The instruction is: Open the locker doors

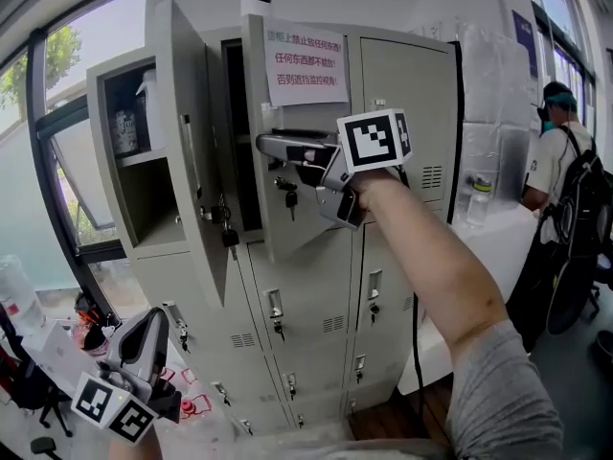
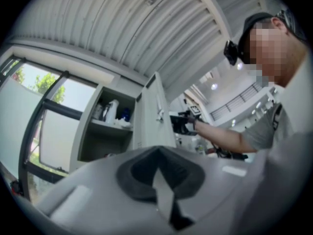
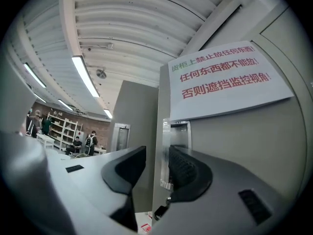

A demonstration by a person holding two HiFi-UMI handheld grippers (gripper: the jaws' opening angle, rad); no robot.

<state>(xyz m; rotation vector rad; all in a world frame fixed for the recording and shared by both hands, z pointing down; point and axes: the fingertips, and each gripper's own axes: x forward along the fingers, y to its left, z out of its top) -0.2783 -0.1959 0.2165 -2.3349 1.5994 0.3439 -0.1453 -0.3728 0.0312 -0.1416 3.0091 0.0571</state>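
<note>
Matt painted-metal locker door [image 1: 308, 220], shiny metal handle plate [image 3: 177, 131], smooth paper notice [image 1: 306, 68]

Tall window [image 1: 57, 161] at left — daylight, ribbed ceiling [image 3: 137, 23], strip light [image 3: 85, 75], white table [image 1: 508, 242] at right

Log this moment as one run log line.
right gripper: gripping second top door | left gripper: shut, empty | first top door: open
</note>
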